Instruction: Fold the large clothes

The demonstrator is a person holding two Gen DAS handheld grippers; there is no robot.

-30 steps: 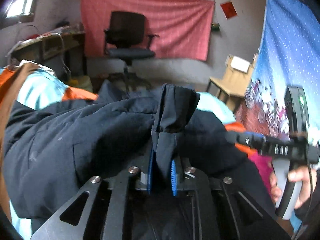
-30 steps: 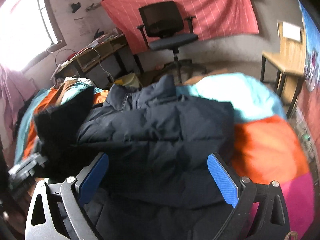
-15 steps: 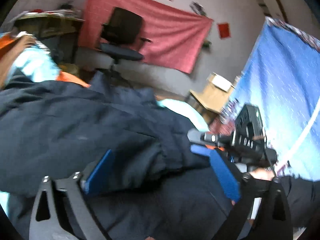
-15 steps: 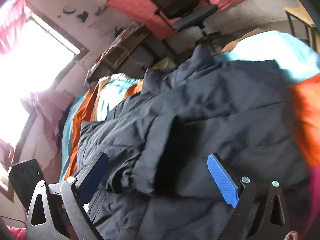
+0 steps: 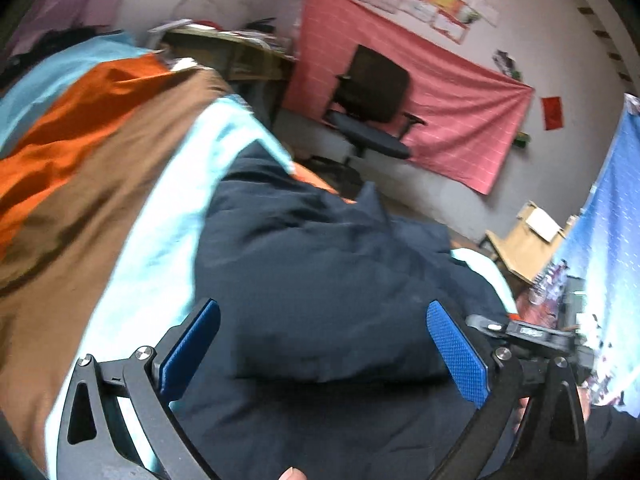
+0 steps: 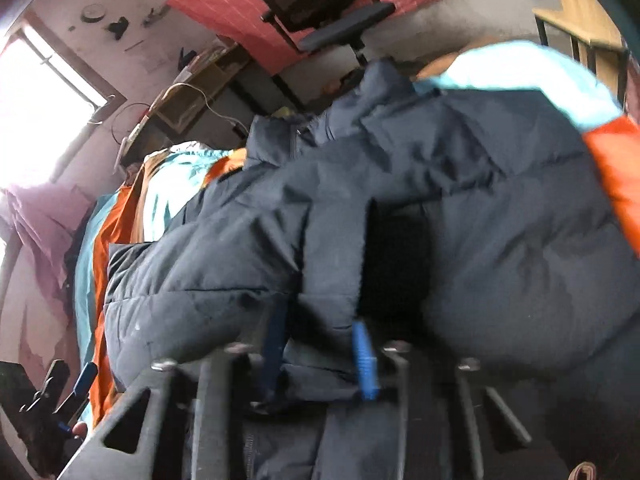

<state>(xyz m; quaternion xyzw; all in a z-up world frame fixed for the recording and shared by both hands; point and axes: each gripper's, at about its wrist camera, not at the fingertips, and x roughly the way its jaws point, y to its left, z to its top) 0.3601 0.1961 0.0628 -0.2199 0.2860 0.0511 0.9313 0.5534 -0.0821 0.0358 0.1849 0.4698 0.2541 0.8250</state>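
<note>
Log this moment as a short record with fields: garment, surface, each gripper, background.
garment: dark navy puffer jacket, partly folded, lying on the bed
surface: bedspread in orange, brown and light blue stripes
left gripper: jaws opening wide, blue fingers apart above the jacket, nothing pinched
right gripper: shut on a fold of the jacket, cloth bunched between its fingers
background: black office chair before a pink cloth hung on the wall; wooden chair at right

Bed [image 5: 104, 208] with orange, brown and pale-blue striped cover, dark navy puffer jacket [image 5: 320, 280] lying on it
</note>
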